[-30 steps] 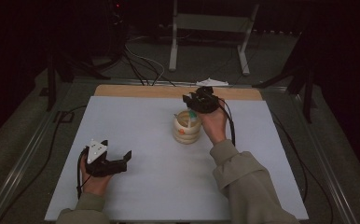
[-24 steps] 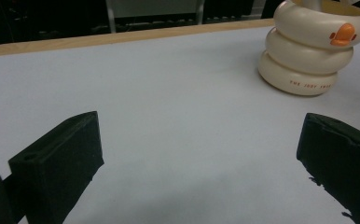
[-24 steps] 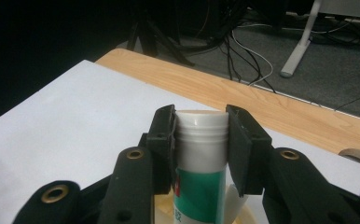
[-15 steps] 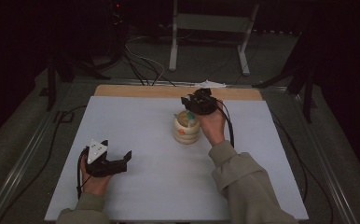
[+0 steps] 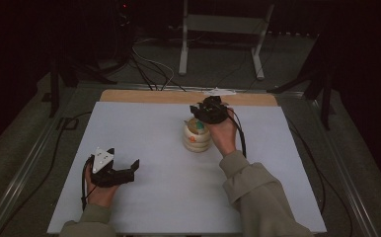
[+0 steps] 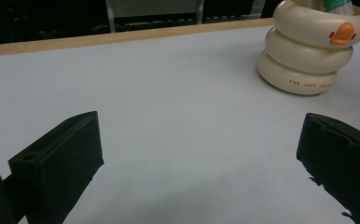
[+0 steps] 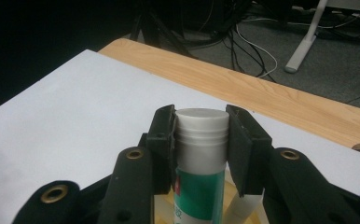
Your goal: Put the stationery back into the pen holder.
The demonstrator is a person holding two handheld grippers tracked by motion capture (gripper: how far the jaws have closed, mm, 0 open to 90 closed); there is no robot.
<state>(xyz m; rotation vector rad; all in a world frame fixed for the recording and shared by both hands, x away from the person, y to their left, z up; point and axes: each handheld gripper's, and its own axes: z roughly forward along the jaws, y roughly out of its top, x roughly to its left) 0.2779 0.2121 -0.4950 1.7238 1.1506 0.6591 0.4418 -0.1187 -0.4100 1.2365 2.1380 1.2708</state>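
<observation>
A cream holder made of stacked rings (image 5: 197, 138) stands mid-table; in the left gripper view the same holder (image 6: 308, 51) shows an orange duck bill on its top ring. My right gripper (image 5: 202, 111) hovers just over it, shut on a glue stick (image 7: 200, 158) with a white cap and green label. The jaws clamp the stick just under its cap, and its lower end reaches down into the holder. My left gripper (image 5: 131, 169) rests on the white sheet at the near left, jaws wide apart with nothing between them (image 6: 199, 154).
The white sheet (image 5: 144, 123) covers the table, with a wooden strip (image 5: 144, 96) showing along the far edge. Beyond the table, cables and a white stand (image 5: 220, 29) sit on the dark floor. A small white object (image 5: 219, 91) lies on the wooden strip.
</observation>
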